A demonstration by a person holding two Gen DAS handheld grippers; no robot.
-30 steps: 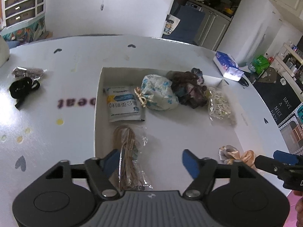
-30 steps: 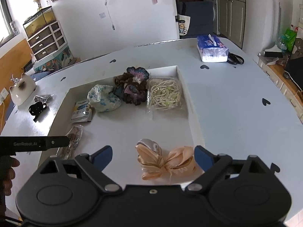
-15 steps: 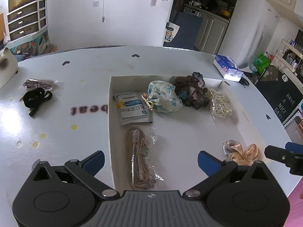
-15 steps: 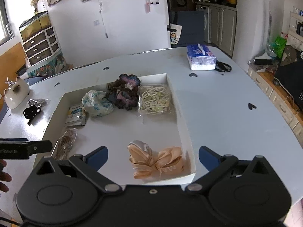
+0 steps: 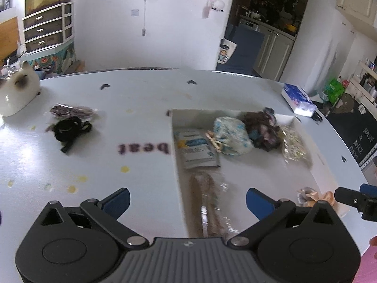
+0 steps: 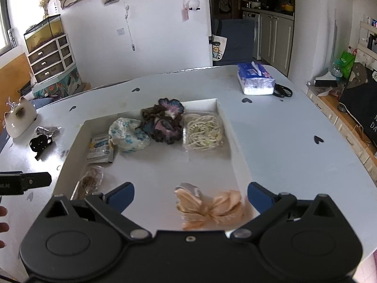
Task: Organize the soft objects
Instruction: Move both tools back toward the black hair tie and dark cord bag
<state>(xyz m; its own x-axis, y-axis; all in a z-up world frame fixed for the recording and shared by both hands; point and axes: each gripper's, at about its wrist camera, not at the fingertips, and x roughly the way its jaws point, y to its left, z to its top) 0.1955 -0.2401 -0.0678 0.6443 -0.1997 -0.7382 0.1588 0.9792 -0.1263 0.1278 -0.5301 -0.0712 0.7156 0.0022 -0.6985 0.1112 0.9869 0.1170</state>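
Observation:
A shallow white box (image 6: 233, 134) on the table holds a peach satin bow (image 6: 207, 208), a dark crochet scrunchie (image 6: 165, 123), a blue-print pouch (image 6: 128, 134), a bag of cream cord (image 6: 202, 132), a flat white packet (image 6: 100, 149) and a bag of brown cord (image 6: 90, 181). A black strap (image 5: 69, 129) and a dark wrapped item (image 5: 70, 112) lie on the table left of the box (image 5: 174, 141). My left gripper (image 5: 187, 199) is open and empty above the box's near left corner. My right gripper (image 6: 190, 194) is open and empty just above the bow.
A cat figurine (image 5: 17, 92) stands at the far left. A tissue pack (image 6: 255, 81) and scissors (image 6: 282, 90) lie at the back right. The table's right edge (image 6: 348, 155) drops off toward shelving.
Both grippers have pulled back and up from the box and opened wider. The left gripper has swung left, bringing the strap and cat figurine into view. The bow lies released in the box.

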